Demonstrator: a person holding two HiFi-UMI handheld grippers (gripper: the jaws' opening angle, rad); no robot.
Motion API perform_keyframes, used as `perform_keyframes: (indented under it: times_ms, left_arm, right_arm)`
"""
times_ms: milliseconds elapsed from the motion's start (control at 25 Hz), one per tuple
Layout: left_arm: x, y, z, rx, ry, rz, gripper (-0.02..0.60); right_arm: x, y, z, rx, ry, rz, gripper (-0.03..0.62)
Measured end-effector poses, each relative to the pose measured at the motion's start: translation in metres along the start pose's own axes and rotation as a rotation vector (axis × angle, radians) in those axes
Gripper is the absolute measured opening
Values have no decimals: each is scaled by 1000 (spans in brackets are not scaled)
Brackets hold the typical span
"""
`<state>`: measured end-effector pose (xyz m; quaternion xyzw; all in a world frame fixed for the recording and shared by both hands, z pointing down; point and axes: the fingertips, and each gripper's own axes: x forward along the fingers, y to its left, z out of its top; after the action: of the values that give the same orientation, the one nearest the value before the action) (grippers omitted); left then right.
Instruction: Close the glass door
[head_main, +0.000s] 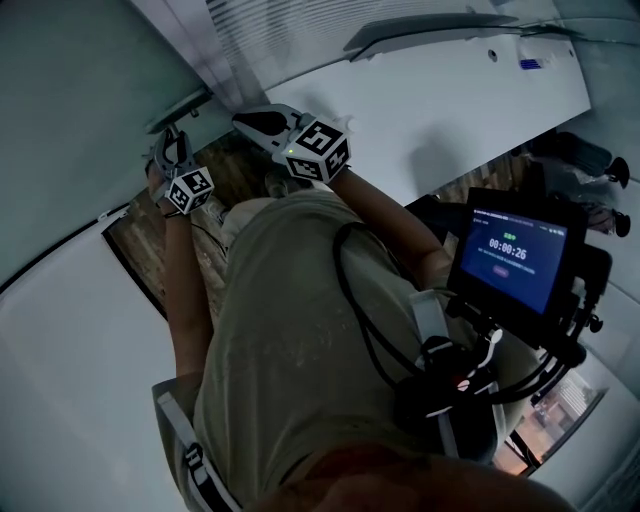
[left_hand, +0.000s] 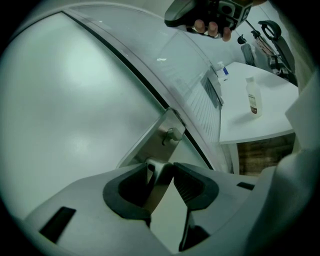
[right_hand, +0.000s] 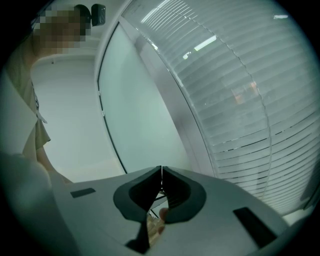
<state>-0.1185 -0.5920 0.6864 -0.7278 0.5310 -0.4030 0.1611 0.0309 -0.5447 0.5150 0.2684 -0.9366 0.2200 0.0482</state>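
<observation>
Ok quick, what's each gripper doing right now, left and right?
Left gripper: closed on the door handle.
Right gripper: closed, holding nothing.

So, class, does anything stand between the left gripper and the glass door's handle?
Nothing visible does: the left gripper is clamped on the metal handle of the glass door, with no object between them.

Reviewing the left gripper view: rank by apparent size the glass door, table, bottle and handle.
1. glass door
2. table
3. handle, though it lies nearest the camera, which enlarges it
4. bottle
</observation>
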Motion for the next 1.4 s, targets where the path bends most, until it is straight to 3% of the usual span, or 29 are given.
perform_keyframes:
  times_ms: [680,960,1240,1400]
  left_arm:
    - [5,8,-3,1,25,6,179]
    - [14,8,-8,-16,66,-30,179]
    - [27,5,-13,-65,119,-99,180]
    - [28,11,-13,-188,129,-189,180]
  right_arm:
    - [4,-2,2,-6,-5,0,15]
    - [6,-3,5,-2,-16,-8,15]
    - [2,-11,4,1,-27,-35,15]
    - [2,-16,11,-1,-48,-44,15]
